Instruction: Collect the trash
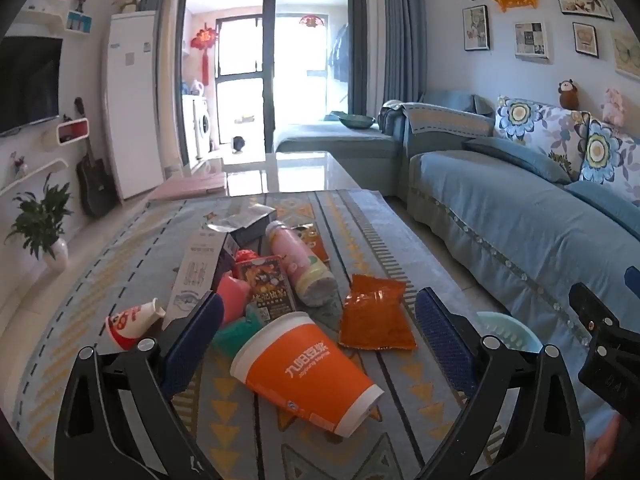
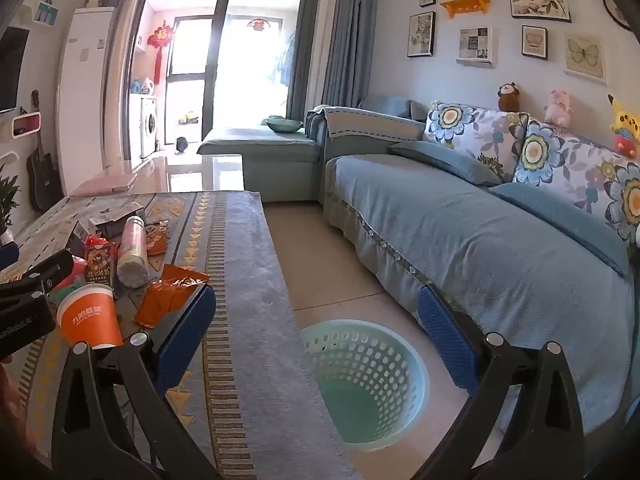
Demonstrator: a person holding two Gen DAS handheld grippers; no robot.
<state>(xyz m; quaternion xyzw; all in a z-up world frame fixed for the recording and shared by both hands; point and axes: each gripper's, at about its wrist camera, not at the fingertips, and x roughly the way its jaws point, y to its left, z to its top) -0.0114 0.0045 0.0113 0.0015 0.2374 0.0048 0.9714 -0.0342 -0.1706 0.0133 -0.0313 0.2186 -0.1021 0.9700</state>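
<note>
Trash lies on the patterned tablecloth (image 1: pixel 400 248): an orange paper cup (image 1: pixel 308 372) on its side, an orange foil packet (image 1: pixel 374 314), a pink bottle (image 1: pixel 300 264), a red snack packet (image 1: pixel 266 284), a white box (image 1: pixel 198 268) and a small red-white cup (image 1: pixel 128 322). My left gripper (image 1: pixel 318 322) is open just above the orange cup, fingers either side. My right gripper (image 2: pixel 316 316) is open and empty above the mint perforated bin (image 2: pixel 362 380) on the floor. The orange cup (image 2: pixel 90 316) and foil packet (image 2: pixel 168 294) also show in the right wrist view.
A blue sofa (image 2: pixel 480 232) with floral cushions stands right of the bin. The table's right edge (image 2: pixel 276 280) borders a narrow floor strip. A pink laptop (image 1: pixel 188 188) lies at the table's far end. A guitar (image 1: pixel 94 184) and plant (image 1: pixel 42 224) stand at left.
</note>
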